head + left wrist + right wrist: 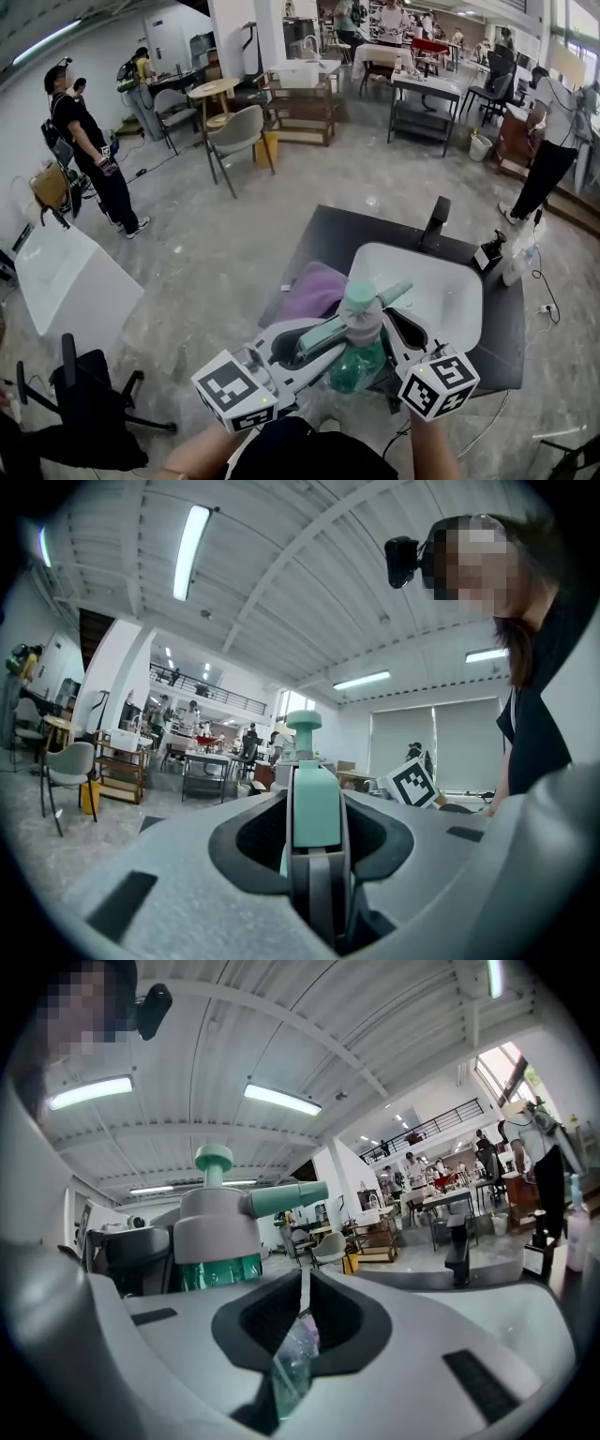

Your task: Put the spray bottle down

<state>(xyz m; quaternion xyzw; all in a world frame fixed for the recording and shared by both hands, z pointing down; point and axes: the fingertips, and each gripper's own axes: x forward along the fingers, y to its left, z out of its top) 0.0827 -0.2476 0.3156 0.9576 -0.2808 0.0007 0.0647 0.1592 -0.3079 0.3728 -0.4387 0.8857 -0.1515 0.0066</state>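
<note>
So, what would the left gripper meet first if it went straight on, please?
The spray bottle: its jaws already clamp the teal trigger. Just past it, as far as depth shows, comes the right gripper.

Spray bottle point(360, 321) between left gripper point(323, 339) and right gripper point(397, 334), cloth point(314, 291) left of sink point(441, 281).

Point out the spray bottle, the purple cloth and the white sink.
spray bottle point(362, 323): head view, on its grey cap.
purple cloth point(314, 289): head view, on its middle.
white sink point(441, 291): head view, on the bare basin floor.
</note>
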